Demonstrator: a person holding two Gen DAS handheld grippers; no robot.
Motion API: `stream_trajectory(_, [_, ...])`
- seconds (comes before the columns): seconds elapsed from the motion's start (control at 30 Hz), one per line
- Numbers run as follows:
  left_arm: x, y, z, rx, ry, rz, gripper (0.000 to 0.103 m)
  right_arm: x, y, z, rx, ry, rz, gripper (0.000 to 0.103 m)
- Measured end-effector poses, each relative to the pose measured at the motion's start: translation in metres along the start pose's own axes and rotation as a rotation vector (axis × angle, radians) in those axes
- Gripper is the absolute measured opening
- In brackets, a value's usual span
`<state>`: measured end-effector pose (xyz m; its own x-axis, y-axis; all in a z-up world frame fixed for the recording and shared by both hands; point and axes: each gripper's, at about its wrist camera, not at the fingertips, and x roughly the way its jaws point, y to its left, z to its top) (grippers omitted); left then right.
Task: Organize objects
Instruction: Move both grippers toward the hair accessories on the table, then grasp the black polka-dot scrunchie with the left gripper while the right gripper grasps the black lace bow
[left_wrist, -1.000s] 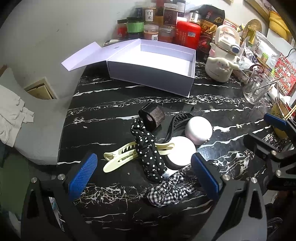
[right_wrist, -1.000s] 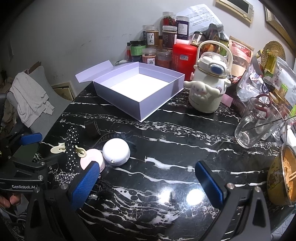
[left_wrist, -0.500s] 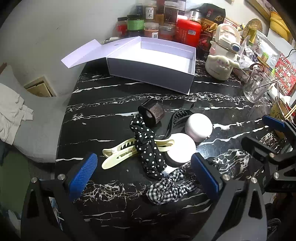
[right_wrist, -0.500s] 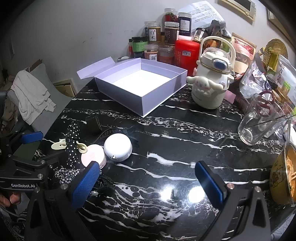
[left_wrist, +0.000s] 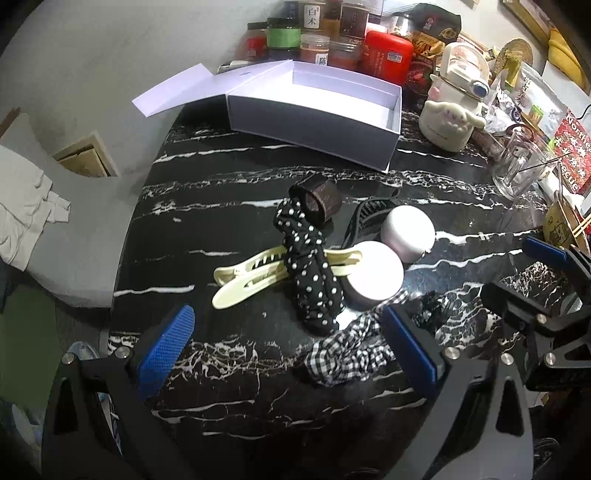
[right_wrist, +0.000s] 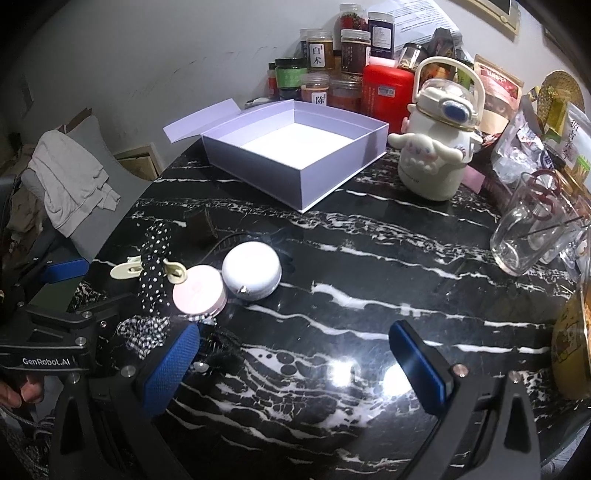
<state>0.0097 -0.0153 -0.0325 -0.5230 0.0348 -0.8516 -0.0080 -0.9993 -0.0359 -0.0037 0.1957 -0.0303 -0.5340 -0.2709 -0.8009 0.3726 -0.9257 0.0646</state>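
Stock on the black marble table, listed left to right across my left view, risks noted.

1. Cream hair clip, centre left. Polka-dot scrunchie lies across it. Risk: lifting the clip drags the scrunchie with it.
2. Brown band, just above the scrunchie, standing on edge. Risk: likely to roll if nudged.
3. Black comb, partly hidden behind the two round cases. Risk: poor grip on what little shows.
4. Pink round case and white round case, touching. Risk: smooth, domed lids may slip from my pads; pushing one shifts the other.
5. Checked scrunchie, lower centre, beside my left gripper. Risk: soft cloth may snag on a finger.
6. Lilac box, upper centre, lid folded back, nothing inside it; the likely destination. Jars crowd behind it. Risk: an overshoot knocks them.

Left gripper: fingers spread wide, holding nothing, over the pile.
Right gripper: fingers equally spread, holding nothing, above bare marble right of the pile. Risk: both of mine meeting over one item.
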Motion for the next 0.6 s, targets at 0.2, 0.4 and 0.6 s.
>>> stream_trajectory(0.2, [0.004, 0.005, -0.010, -0.018, 0.029, -0.012, 0.102, 0.005, 0.007, -0.008, -0.007, 0.027, 0.023, 0.103])
stream_trajectory(0.4, [0.006, 0.012, -0.022, -0.035, 0.037, -0.022, 0.102, 0.013, 0.016, -0.014, -0.016, 0.060, 0.057, 0.103])
stream_trajectory(0.6, [0.011, 0.022, -0.028, -0.058, 0.049, -0.046, 0.101, 0.027, 0.026, -0.018, -0.014, 0.097, 0.097, 0.103])
